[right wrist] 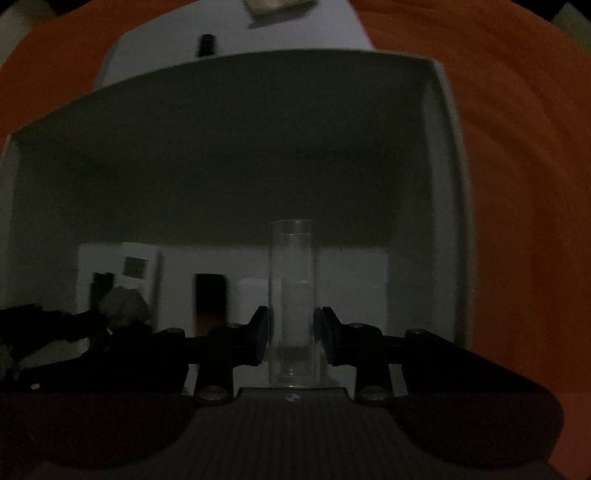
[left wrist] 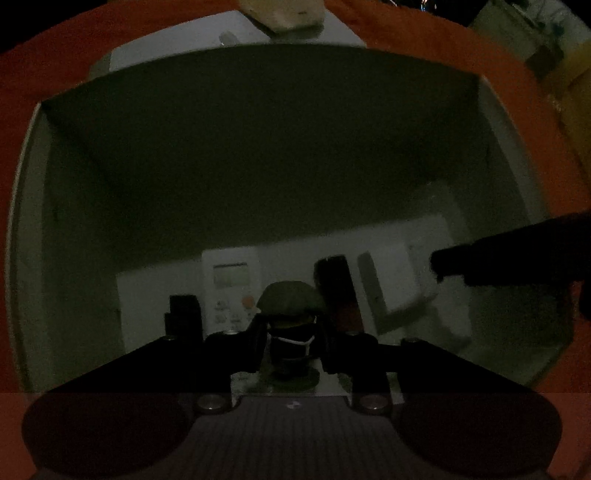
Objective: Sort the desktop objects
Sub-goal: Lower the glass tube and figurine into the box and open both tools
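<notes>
Both claws hang inside the bin (left wrist: 258, 122). The right claw (right wrist: 291, 338) clamps a clear tube (right wrist: 294, 295) and the left claw (left wrist: 291, 338) a capped bottle (left wrist: 290, 321). Dropped, either could strike the remote (left wrist: 231, 291) below.

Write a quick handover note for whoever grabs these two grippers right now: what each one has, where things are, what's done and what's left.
Left gripper: jaws shut on a small dark-capped figure, held over the bin.
Right gripper: jaws shut on a clear tube, also over the bin.
White bin on the orange tabletop: already holds a remote and a dark flat item.
Left: release both items inside. A small dark object and a tan one lie beyond the bin.
</notes>
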A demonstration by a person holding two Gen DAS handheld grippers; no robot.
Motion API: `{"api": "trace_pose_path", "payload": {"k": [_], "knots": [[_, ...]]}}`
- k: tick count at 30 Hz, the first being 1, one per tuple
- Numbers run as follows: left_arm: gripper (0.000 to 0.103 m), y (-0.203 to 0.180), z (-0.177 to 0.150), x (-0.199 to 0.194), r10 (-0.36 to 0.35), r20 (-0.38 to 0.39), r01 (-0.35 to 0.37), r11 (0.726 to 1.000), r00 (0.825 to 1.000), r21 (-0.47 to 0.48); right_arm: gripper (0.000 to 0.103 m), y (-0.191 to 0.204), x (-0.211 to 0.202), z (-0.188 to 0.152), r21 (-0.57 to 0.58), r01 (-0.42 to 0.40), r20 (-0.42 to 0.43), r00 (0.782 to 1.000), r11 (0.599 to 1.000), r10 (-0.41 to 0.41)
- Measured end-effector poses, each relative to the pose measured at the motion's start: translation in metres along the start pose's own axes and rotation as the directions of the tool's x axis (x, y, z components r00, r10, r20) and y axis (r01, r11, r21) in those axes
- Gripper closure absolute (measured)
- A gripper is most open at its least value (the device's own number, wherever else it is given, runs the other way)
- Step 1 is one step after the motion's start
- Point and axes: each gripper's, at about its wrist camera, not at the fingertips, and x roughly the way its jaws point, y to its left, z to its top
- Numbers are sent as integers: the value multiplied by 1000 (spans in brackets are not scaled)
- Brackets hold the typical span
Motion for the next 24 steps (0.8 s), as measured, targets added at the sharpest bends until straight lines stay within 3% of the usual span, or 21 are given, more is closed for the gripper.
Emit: {"api": "trace_pose_path", "payload": {"k": [3,7,13,18,24], "knots": [[87,-7,-6,5,19,-7,-19,1000,1000,15,71,-4,1,-8,-45,39,9,999,998,-39],[87,-12,-7,6,33,1,-33,999,999,22,71,5,4,-19,-119,93,8,996,989,-93],[87,-10,-3,6,38,14,-38,999,999,23,71,2,12,-28,-107,71,-50,996,992,-77],[76,-3,4,2,60,44,-61,998,997,7,71,2,9,-32,-108,76,-55,995,991,-83],[75,11,13,-6,52,53,-51,998,997,-34,71,-1,10,-35,-108,80,-85,992,991,-89]]}}
